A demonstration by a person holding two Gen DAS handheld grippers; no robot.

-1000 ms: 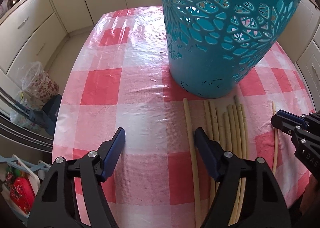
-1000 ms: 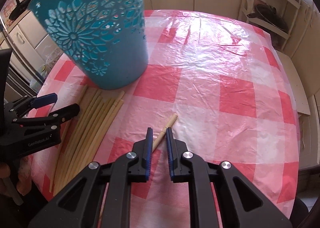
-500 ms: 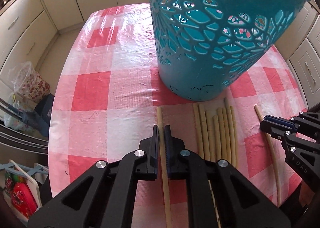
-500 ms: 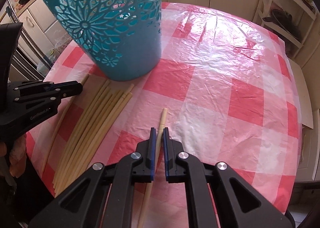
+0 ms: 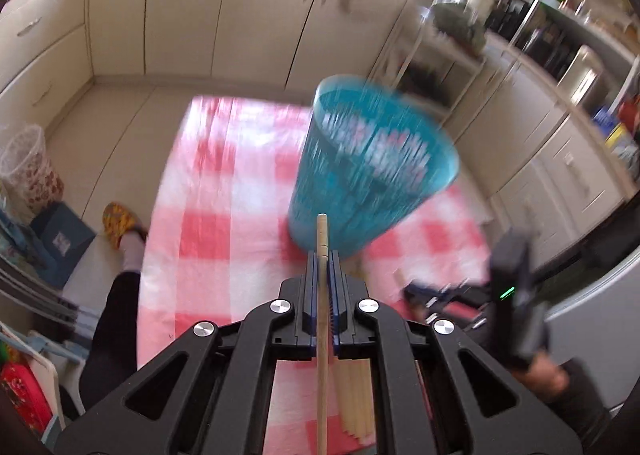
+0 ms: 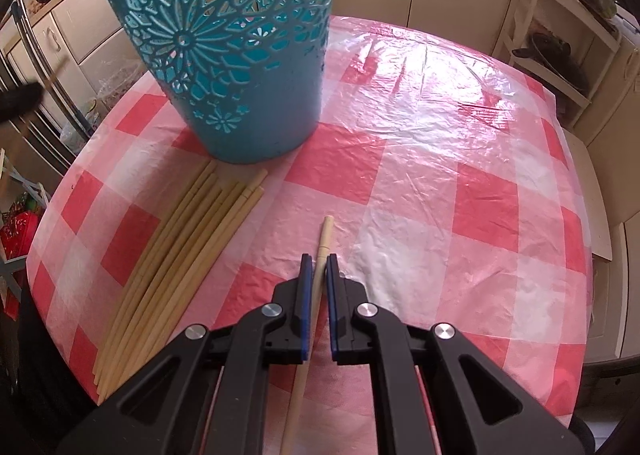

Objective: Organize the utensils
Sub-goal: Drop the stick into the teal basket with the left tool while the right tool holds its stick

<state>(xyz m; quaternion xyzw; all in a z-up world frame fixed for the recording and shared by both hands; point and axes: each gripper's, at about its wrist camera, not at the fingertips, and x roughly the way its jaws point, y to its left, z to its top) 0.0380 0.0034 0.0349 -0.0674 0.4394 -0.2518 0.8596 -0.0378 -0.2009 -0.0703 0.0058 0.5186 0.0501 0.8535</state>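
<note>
My left gripper [image 5: 323,255] is shut on a pale chopstick [image 5: 321,231] and holds it high above the table, its tip pointing toward the teal openwork basket [image 5: 372,171]. My right gripper [image 6: 319,260] is shut on another chopstick [image 6: 325,231] low over the red-checked tablecloth [image 6: 440,159]. A bundle of several chopsticks [image 6: 180,251] lies to its left, in front of the basket [image 6: 236,55]. The right gripper [image 5: 432,291] also shows blurred in the left wrist view, low at the right.
Cream kitchen cabinets [image 5: 192,11] stand beyond the table. A shelf rack with bowls [image 6: 560,35] is at the right. A person's leg and patterned slipper [image 5: 118,223] are on the floor left of the table.
My left gripper closed on a chopstick, then lifted it high and tilted up, so the basket's open top shows. My right gripper stayed shut on its chopstick near the cloth.
</note>
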